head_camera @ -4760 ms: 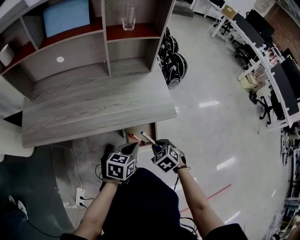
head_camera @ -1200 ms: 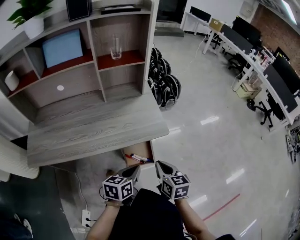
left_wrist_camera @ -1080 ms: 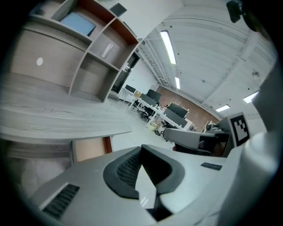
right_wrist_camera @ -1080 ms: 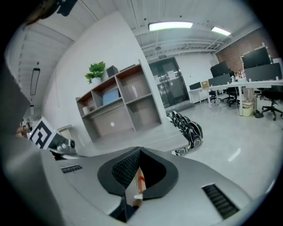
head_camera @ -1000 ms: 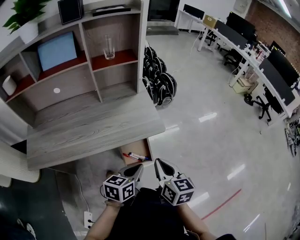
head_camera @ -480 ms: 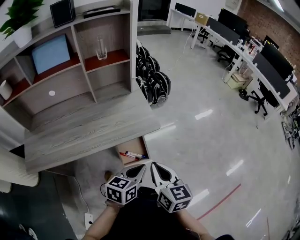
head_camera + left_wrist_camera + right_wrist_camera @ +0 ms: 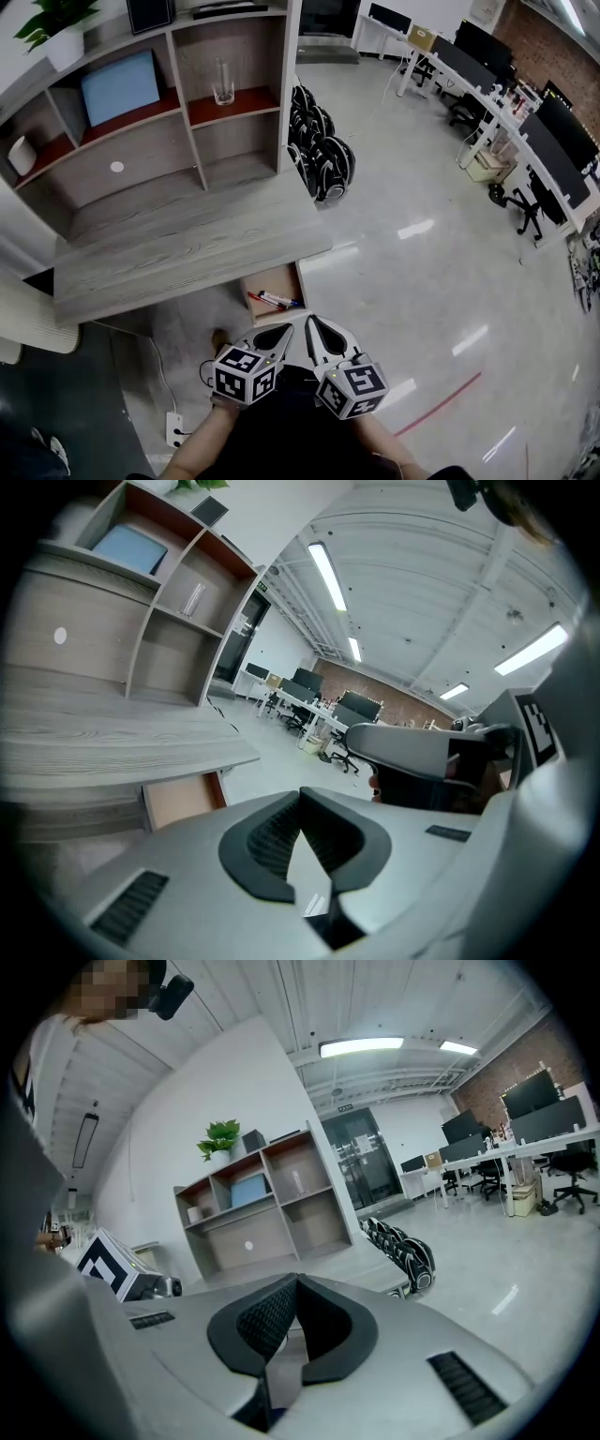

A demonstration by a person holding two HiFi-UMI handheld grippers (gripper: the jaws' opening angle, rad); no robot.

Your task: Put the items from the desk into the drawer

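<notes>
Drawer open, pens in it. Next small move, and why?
Probably bring the right gripper forward to the open drawer and push it shut. The pens lie inside, nothing shows on the desk top, and it and the left gripper are both shut and empty.

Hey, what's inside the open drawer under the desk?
The drawer holds a red pen and a white marker. Its back part is hidden under the desk.

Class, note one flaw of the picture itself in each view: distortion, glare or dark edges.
Head view: the wide-angle lens splays the shelf unit uprights; glare streaks on the glossy floor. Left gripper view: dark corners, ceiling light strips blown white. Right gripper view: same dark rim, ceiling lamp overexposed.
</notes>
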